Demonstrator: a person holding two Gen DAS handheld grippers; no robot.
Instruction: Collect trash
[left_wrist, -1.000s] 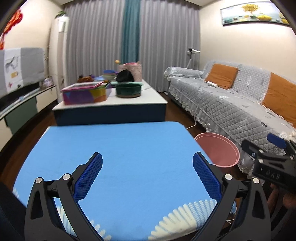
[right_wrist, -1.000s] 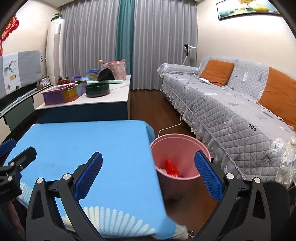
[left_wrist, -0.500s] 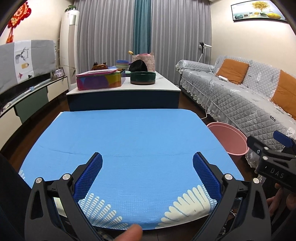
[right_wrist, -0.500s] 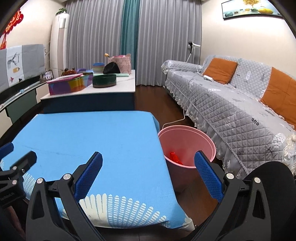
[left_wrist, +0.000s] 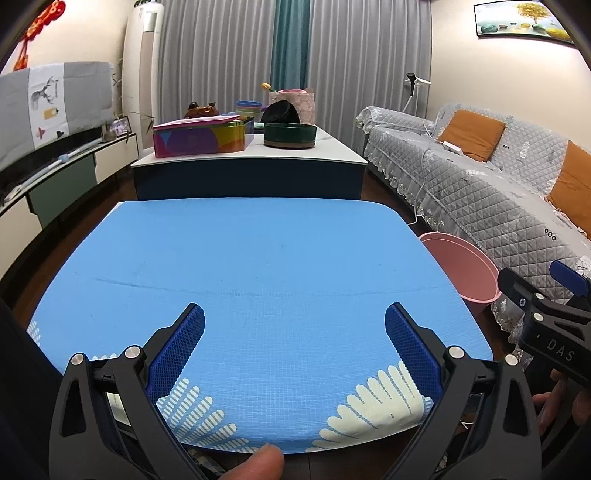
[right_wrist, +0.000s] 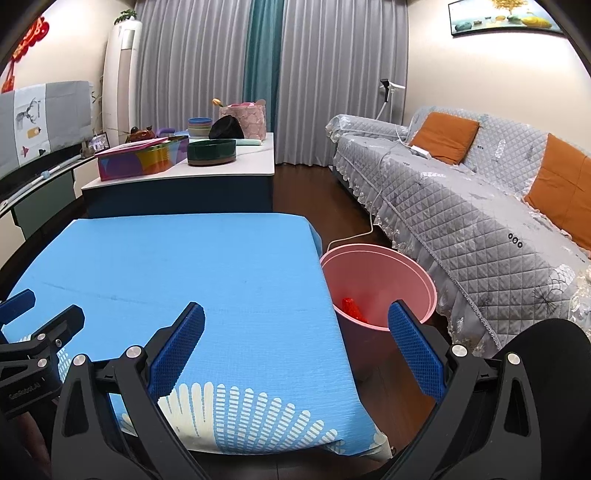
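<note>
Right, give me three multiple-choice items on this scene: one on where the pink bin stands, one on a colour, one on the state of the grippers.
1. Where does the pink trash bin stand?
A. On the floor between the blue table and the grey sofa
B. On the blue table
C. On the sofa

2. What colour is the item lying inside the bin?
A. Green
B. Red
C. Yellow

3. How do the left gripper and right gripper stand?
A. Both shut on trash
B. Left shut, right open
C. Both open, holding nothing

Answers: 1 A, the bin sits on the dark floor beside the table's right edge; 2 B, a red piece shows in the right wrist view; 3 C, each pair of blue pads stands wide apart with nothing between.
</note>
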